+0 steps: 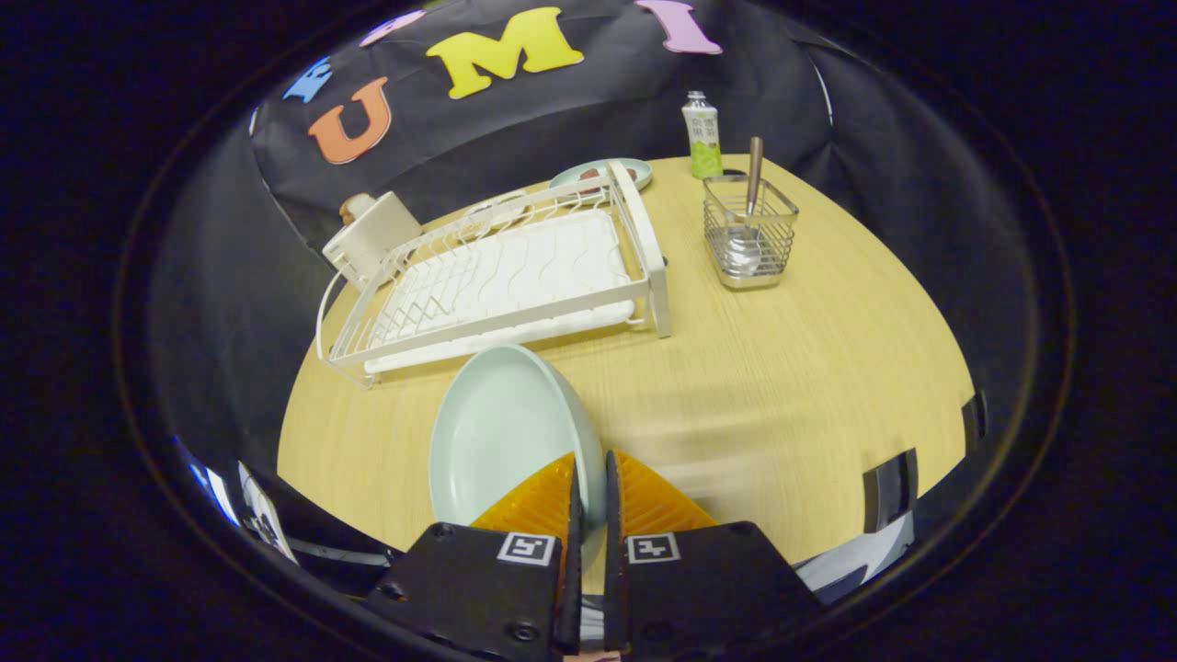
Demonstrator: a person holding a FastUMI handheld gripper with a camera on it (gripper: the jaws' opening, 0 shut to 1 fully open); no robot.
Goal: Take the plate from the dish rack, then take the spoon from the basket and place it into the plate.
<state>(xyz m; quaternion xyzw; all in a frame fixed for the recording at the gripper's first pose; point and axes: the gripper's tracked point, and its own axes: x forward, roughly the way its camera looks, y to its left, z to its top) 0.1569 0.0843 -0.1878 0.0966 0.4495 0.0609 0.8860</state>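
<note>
- So we judge the first step nearly done: the bench (782, 386) lies broad ahead of us, with open room on it for setting the plate down.
- The dish rack (515, 276) stands beyond the fingers, its slots bare.
- The plate (497, 441) is out of it, held on edge, tilted, above the bench.
- Our gripper (588, 487) points forward and down, fingers pinching the plate's rim.
- The basket (749, 234) sits well beyond, right of the rack.
- The spoon (752, 184) stands upright inside; next we must lay the plate flat, then release.
</note>
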